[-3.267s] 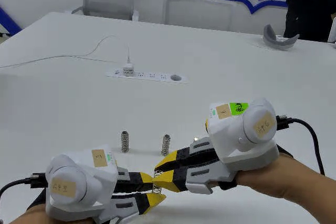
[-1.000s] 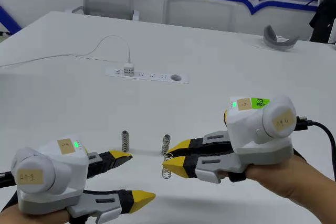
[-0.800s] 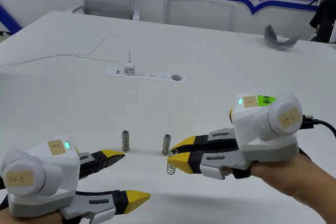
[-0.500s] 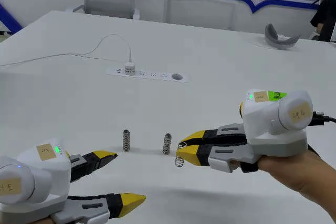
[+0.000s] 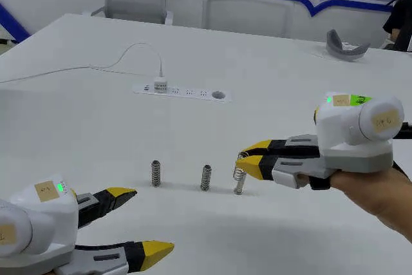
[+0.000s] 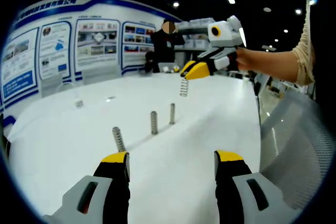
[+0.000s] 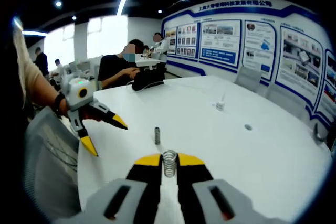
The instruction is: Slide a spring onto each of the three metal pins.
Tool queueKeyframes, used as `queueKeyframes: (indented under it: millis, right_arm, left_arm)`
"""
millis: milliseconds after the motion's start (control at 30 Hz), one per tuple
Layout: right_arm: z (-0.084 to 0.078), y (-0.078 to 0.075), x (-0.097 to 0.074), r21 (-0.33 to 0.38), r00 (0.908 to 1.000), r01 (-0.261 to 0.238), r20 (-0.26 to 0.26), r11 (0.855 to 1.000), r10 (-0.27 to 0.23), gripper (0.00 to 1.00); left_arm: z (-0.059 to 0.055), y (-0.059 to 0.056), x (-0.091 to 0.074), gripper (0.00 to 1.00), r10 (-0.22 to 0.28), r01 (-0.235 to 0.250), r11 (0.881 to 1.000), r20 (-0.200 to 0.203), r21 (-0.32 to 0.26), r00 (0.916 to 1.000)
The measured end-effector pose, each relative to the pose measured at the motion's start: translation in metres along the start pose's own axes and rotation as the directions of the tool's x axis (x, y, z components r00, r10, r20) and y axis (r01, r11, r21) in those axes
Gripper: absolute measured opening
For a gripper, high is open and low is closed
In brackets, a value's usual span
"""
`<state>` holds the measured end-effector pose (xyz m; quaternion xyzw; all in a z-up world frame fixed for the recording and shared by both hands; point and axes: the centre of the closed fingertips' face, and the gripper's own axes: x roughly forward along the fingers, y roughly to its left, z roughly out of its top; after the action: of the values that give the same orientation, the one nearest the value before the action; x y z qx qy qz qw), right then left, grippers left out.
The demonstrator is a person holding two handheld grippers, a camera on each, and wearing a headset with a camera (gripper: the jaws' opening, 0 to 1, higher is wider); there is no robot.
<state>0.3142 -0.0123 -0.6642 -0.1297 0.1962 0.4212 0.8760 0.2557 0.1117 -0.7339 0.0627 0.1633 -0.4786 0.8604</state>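
Spring (image 5: 239,177) is pinched at its top end in your right gripper (image 5: 244,158), jaws closed down onto the coil, and it hangs near upright. The bare pin (image 6: 172,114) stands just below and slightly off its lower end (the left gripper view shows a gap, so it's not threaded yet). Both axes are roughly vertical: line up, then go straight down. Your left gripper (image 5: 151,219) is wide open, empty and well apart, so the right one is nearer.
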Motion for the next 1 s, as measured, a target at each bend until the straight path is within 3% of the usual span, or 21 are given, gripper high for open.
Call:
queueKeyframes:
  millis: [133, 300, 467, 1000]
  right_arm:
    - [-0.004, -0.021, 0.004, 0.021, 0.9981, 0.061, -0.003, 0.998, -0.061, 0.12]
    - [-0.011, -0.034, 0.011, 0.046, 0.9949, 0.1, -0.013, 0.994, -0.1, 0.12]
    - [-0.023, -0.038, 0.019, 0.06, 0.9932, 0.112, -0.037, 0.992, -0.11, 0.12]
    - [-0.042, -0.041, 0.026, 0.104, 0.9907, 0.132, -0.044, 0.986, -0.129, 0.12]
  left_arm:
    - [0.0, -0.003, 0.001, 0.67, -0.003, 0.003, 1.0, 0.0, -0.001, 1.0]
    - [0.002, -0.003, 0.001, 0.67, -0.002, 0.002, 1.0, 0.003, -0.001, 1.0]
    - [0.001, -0.004, 0.0, 0.66, -0.001, 0.001, 1.0, -0.002, -0.001, 1.0]
    - [-0.002, -0.006, 0.0, 0.64, -0.006, 0.006, 1.0, -0.009, -0.005, 0.9999]
